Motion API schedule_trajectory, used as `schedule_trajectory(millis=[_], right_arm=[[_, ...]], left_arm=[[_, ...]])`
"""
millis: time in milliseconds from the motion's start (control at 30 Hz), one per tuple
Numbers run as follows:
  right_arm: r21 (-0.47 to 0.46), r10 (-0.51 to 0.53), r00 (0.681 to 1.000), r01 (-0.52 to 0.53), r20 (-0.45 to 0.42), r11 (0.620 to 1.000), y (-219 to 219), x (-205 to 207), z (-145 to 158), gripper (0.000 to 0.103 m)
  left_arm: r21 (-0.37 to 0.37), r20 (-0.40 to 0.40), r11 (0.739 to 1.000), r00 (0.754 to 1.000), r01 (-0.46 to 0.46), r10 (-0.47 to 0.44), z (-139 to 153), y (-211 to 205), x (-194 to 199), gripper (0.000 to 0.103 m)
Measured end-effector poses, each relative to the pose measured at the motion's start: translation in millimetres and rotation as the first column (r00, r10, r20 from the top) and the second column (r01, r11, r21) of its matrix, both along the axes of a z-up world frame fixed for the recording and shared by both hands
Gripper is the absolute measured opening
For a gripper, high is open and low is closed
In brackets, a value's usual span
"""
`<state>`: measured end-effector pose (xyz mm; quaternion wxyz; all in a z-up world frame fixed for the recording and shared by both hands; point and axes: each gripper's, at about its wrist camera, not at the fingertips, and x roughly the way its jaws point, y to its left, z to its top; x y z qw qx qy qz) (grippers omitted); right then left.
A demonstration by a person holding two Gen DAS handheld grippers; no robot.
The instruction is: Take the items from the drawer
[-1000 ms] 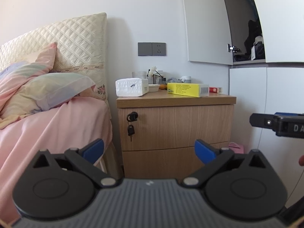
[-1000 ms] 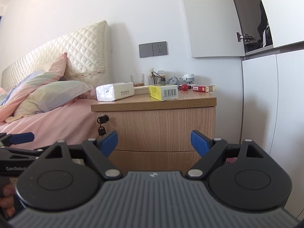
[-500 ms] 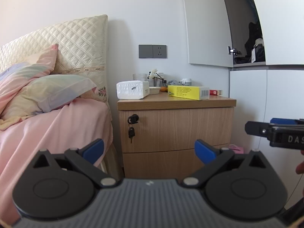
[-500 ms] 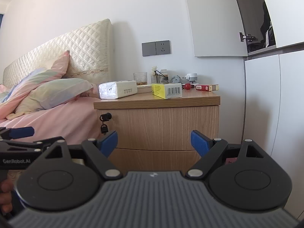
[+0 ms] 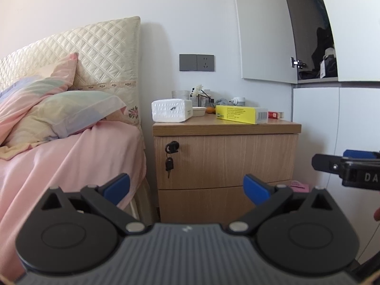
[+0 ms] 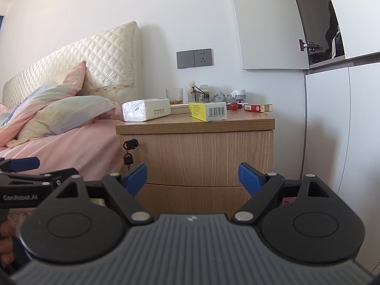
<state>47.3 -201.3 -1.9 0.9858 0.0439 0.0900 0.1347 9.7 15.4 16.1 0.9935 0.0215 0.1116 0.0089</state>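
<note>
Two drawers front the wooden nightstand (image 5: 225,161), both closed; left gripper (image 5: 186,186) and right gripper (image 6: 192,174) face it, jaws apart, holding nothing.

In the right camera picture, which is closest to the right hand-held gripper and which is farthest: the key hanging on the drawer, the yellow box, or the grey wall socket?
1. The key, hanging at the upper drawer's left front, is nearest the right hand-held gripper.
2. The yellow box sits on the nightstand top, farther back.
3. The grey wall socket, on the wall above, is farthest.
</note>
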Motion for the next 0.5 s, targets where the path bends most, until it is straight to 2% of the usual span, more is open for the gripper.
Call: schedule_trajectory(millis=[500], right_arm=[[-0.005, -0.004, 1.0, 0.004, -0.003, 1.0, 0.6, 0.3, -0.6, 0.086]], left_arm=[[-0.011, -0.002, 1.0, 1.0, -0.001, 0.001, 1.2, 2.1, -0.9, 0.103]])
